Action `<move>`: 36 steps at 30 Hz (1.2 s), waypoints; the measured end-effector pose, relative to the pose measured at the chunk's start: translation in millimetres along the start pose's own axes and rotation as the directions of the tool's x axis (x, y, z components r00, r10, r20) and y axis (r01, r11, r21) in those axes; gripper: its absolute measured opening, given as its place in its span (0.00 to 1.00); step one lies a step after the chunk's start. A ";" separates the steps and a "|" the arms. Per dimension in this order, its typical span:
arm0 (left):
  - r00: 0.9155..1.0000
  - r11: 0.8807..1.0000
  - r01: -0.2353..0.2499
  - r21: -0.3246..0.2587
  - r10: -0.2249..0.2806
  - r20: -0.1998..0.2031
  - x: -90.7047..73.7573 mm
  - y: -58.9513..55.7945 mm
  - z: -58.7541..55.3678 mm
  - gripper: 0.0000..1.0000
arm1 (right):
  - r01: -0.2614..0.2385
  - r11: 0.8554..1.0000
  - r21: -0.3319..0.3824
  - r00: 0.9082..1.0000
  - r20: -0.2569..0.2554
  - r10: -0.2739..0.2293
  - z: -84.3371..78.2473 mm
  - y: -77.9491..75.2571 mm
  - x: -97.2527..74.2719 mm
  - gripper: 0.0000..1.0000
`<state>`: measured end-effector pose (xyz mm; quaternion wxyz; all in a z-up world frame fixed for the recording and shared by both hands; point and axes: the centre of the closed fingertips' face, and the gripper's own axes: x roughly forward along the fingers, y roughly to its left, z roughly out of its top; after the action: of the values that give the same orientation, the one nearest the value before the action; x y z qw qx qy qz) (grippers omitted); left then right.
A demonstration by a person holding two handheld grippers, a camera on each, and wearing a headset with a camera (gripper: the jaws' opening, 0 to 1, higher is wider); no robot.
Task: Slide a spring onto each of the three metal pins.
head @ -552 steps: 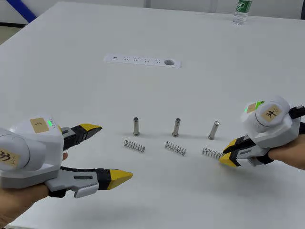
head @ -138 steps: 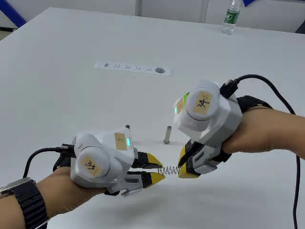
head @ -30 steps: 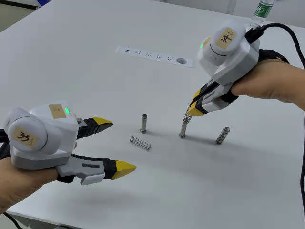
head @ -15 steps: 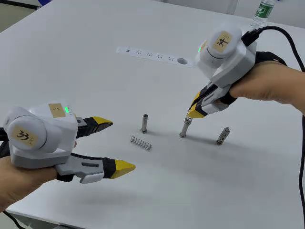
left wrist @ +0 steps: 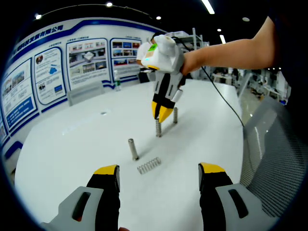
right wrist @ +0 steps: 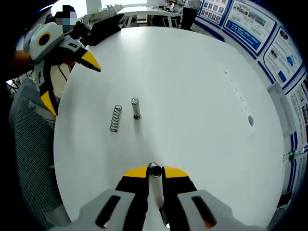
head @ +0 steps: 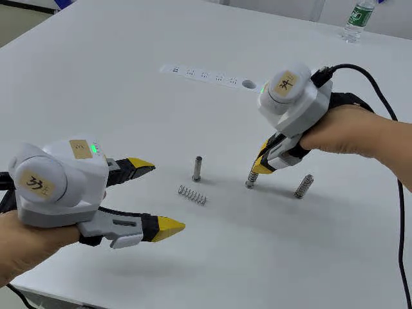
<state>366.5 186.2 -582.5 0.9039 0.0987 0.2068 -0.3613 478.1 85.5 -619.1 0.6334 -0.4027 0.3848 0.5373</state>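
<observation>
right claw (head: 259, 168): pinching the middle pin (right wrist: 154, 169), fitted spring (head: 251, 178) just below the tips
left claw (left wrist: 159, 169): spread, loose spring (left wrist: 148, 165) ahead between the jaws

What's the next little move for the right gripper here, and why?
Probably lift the right gripper off the middle pin: its spring already looks pushed down near the base. Then the loose spring can go on the bare pin.
</observation>
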 end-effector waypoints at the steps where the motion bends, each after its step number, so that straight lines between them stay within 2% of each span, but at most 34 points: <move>1: 1.000 1.000 0.000 0.000 0.000 0.000 -0.2 0.2 0.0 0.67 | -0.001 1.000 0.003 1.000 0.000 0.001 -0.3 0.1 1.1 0.12; 6: 1.000 1.000 -0.003 0.000 0.003 -0.003 -1.3 0.7 -1.4 0.67 | 0.000 1.000 0.013 1.000 -0.011 0.000 -2.8 1.2 6.1 0.12; 15: 1.000 1.000 -0.001 0.000 0.001 -0.003 -0.5 0.3 -1.6 0.67 | 0.011 1.000 0.006 1.000 0.003 -0.011 -0.3 0.4 1.7 0.13; 17: 1.000 1.000 -0.001 0.002 0.001 -0.004 -0.3 0.4 -1.5 0.67 | 0.017 1.000 0.001 1.000 0.019 -0.017 3.3 0.0 -2.1 0.18; 21: 1.000 1.000 0.000 0.004 0.000 -0.004 0.0 0.5 -1.6 0.67 | 0.027 1.000 -0.009 0.999 0.029 -0.027 8.0 1.1 -7.9 0.18; 27: 1.000 1.000 0.001 0.005 -0.001 -0.006 0.3 0.0 -2.4 0.67 | 0.031 0.999 -0.041 0.998 0.061 -0.029 25.4 10.3 -14.6 0.18; 30: 1.000 1.000 0.000 0.005 0.000 -0.004 -0.1 -0.1 -1.9 0.67 | 0.023 0.999 -0.049 0.997 0.076 -0.019 33.4 13.4 -9.5 0.18; 36: 1.000 1.000 -0.003 0.008 0.004 -0.005 -1.5 0.6 -1.2 0.67 | -0.002 0.998 -0.068 0.996 0.091 0.008 45.9 31.0 -4.1 0.18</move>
<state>365.6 187.9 -582.9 0.9035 0.1037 0.2076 -0.3603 449.4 129.4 -600.9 0.6347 -0.3982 0.3380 0.5695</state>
